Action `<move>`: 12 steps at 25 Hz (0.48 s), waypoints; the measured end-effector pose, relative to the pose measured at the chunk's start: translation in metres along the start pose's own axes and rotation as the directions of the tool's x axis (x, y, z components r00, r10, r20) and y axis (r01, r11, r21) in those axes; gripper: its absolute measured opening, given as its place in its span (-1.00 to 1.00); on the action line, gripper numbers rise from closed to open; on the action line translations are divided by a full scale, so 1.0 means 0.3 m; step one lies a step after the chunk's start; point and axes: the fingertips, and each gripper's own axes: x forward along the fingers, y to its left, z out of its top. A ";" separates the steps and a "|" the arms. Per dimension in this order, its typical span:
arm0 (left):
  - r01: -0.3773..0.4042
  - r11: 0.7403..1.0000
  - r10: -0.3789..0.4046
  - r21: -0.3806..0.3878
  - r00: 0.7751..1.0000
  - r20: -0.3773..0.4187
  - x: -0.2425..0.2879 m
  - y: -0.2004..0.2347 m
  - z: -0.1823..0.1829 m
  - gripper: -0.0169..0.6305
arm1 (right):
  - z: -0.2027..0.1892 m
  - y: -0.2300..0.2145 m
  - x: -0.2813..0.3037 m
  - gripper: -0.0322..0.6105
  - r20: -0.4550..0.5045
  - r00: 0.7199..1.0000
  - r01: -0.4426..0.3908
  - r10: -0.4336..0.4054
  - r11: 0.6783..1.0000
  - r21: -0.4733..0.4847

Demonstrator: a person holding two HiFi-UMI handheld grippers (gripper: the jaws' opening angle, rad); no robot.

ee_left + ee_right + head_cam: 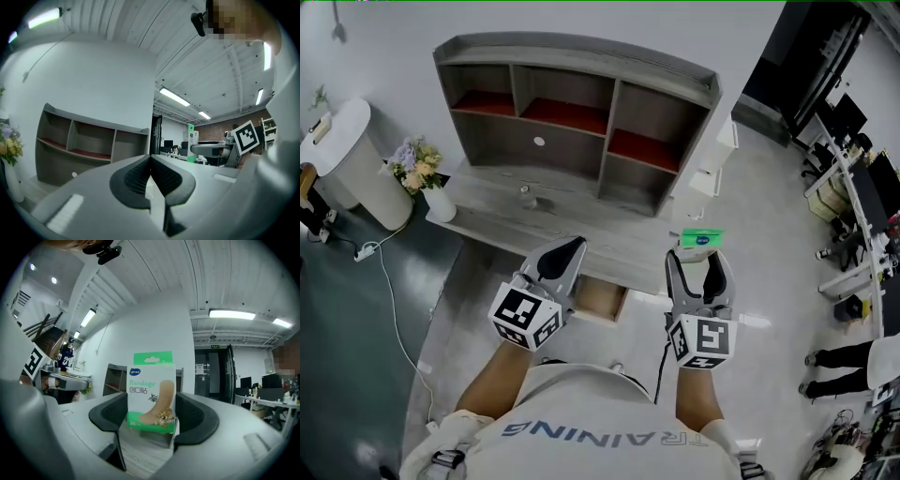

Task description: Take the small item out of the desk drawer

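Observation:
A small white-and-green bandage box (pixel 151 394) stands upright between the pads of my right gripper (pixel 152 417), which is shut on its two sides. In the head view the box (pixel 701 240) is held up over the front right of the grey desk (pixel 502 220), at the tips of the right gripper (pixel 701 258). The wooden desk drawer (pixel 602 298) hangs open under the desk's front edge, between my two grippers. My left gripper (pixel 566 251) is above the drawer's left side. Its jaws (pixel 150 161) are shut with nothing in them.
A grey shelf unit (pixel 572 117) with red-lined compartments stands on the desk's back. A white vase of flowers (pixel 422 178) sits at the desk's left end, a small glass object (pixel 525 195) mid-desk. A white round stand (pixel 352 159) is at far left; office desks and a person's legs (pixel 844 361) at right.

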 end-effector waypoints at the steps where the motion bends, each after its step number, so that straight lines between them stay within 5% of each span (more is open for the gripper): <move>1: 0.001 1.000 -0.001 -0.002 1.000 -0.001 -0.003 0.003 -0.002 -0.95 | -0.003 0.006 0.001 0.13 -0.001 1.000 -0.001 0.001 1.000 0.002; 12: 0.007 1.000 -0.007 -0.020 1.000 -0.013 -0.018 0.001 -0.016 -0.95 | -0.026 0.028 -0.009 0.13 -0.024 0.999 -0.025 0.026 0.999 0.044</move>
